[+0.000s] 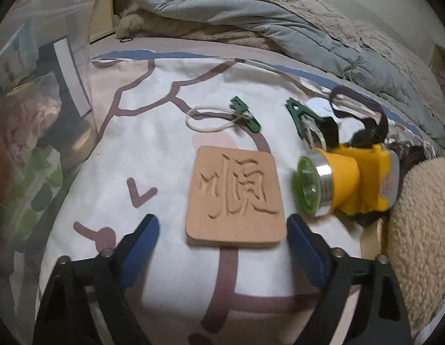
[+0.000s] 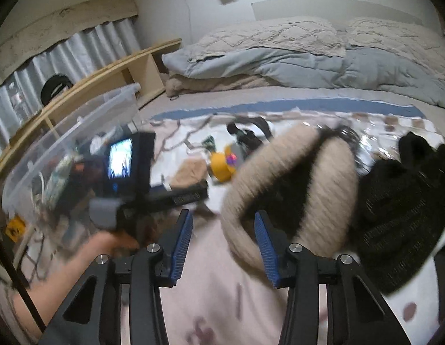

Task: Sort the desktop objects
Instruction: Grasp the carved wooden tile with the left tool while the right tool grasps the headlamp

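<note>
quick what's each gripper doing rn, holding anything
Left gripper: open, empty, straddling the wooden tile.
Right gripper: open, empty, beside the fleece slipper.

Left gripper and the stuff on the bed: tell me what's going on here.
A person is sorting small items laid on a bed cover. The left gripper is open and lined up on the carved wooden tile, not yet touching it. A yellow headlamp and two green clips lie just beyond. The right gripper is open too, close to a fuzzy beige slipper. A clear plastic bin sits at the left.
</note>
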